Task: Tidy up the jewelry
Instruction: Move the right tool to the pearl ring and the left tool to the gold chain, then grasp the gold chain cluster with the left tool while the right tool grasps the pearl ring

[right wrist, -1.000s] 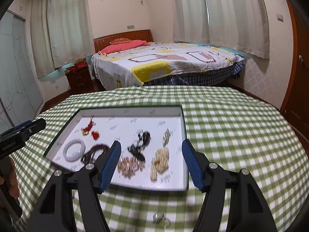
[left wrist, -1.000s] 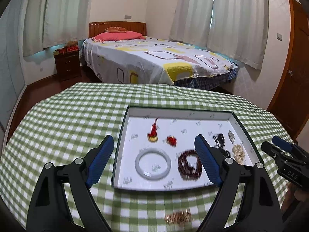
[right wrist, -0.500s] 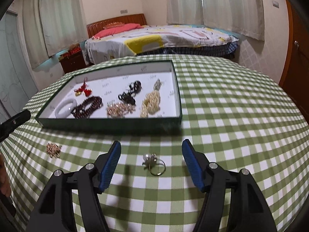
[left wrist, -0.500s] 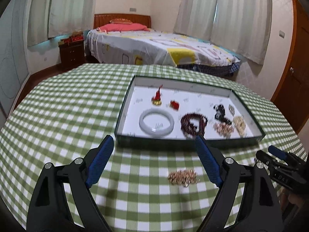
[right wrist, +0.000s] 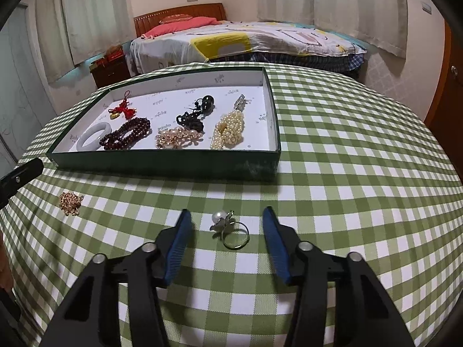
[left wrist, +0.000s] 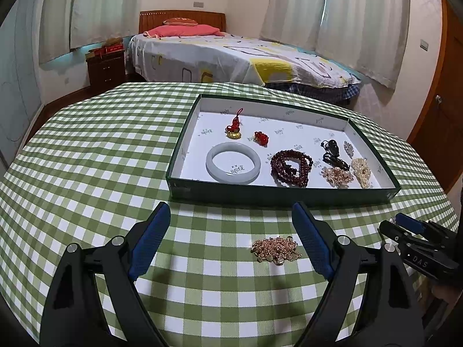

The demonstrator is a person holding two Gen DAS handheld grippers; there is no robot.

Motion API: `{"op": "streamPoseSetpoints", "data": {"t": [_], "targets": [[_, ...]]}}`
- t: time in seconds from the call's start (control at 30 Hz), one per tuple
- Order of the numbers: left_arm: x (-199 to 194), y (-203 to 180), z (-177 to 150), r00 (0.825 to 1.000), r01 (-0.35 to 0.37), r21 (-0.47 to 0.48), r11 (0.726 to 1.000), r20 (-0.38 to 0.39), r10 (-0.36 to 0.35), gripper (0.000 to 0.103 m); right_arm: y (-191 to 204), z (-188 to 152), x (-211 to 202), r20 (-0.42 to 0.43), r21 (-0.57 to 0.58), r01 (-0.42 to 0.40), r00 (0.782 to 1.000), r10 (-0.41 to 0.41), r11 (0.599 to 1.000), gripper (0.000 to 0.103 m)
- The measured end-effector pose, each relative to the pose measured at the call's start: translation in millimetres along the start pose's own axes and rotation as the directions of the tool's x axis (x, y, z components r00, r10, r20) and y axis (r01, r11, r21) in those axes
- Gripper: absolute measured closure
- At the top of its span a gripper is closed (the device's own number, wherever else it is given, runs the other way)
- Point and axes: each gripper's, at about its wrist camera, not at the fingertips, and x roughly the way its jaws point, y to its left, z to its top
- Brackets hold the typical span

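A dark green tray (left wrist: 283, 195) with a white lining holds a white jade bangle (left wrist: 233, 166), dark red beads (left wrist: 290, 167), a red charm, black beads and pearls. It also shows in the right wrist view (right wrist: 162, 164). A gold chain (left wrist: 276, 250) lies on the checked cloth in front of the tray, between the fingers of my open, empty left gripper (left wrist: 231, 240). A pearl ring (right wrist: 230, 228) lies on the cloth between the fingers of my open, empty right gripper (right wrist: 227, 241). The gold chain (right wrist: 69, 202) lies to its left.
The round table (left wrist: 86, 159) has a green checked cloth. My right gripper (left wrist: 419, 243) shows at the right edge of the left wrist view. A bed (left wrist: 231, 55) and a nightstand (left wrist: 105, 66) stand behind the table.
Both grippers have pulled back from over the tray and dropped toward the cloth. The gold chain and the pearl ring now sit between their open fingers.
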Motion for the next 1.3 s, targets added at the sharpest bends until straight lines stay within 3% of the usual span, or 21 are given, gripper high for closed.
{"op": "streamPoseSetpoints", "data": {"t": [0.2,0.97,1.13,1.3], "targets": [[0.7,-0.5,-0.6,1.000,0.002,-0.002,1.000,-0.003,-0.002,0.019,4.0,-6.5,-5.7,0.002,-0.005,-0.002,1.000,0.002,1.000,0.076],[17.1,-18.8,-17.1,0.997,0.038,0.047,0.998,-0.069,-0.035,0.020,20.4,-9.1,-10.7,0.023,-0.011,-0.053,0.998,0.053,0.999,0.076],[25.6,-24.8,-20.0,0.994,0.050,0.068,0.996,-0.102,-0.043,0.027,21.0,-9.1,-9.6,0.022,-0.009,-0.061,0.998,0.061,0.998,0.076],[34.4,-26.4,-23.2,0.988,0.068,0.081,0.994,-0.144,-0.056,0.045,21.2,-10.1,-8.3,0.020,-0.006,-0.066,0.998,0.066,0.998,0.076]]}}
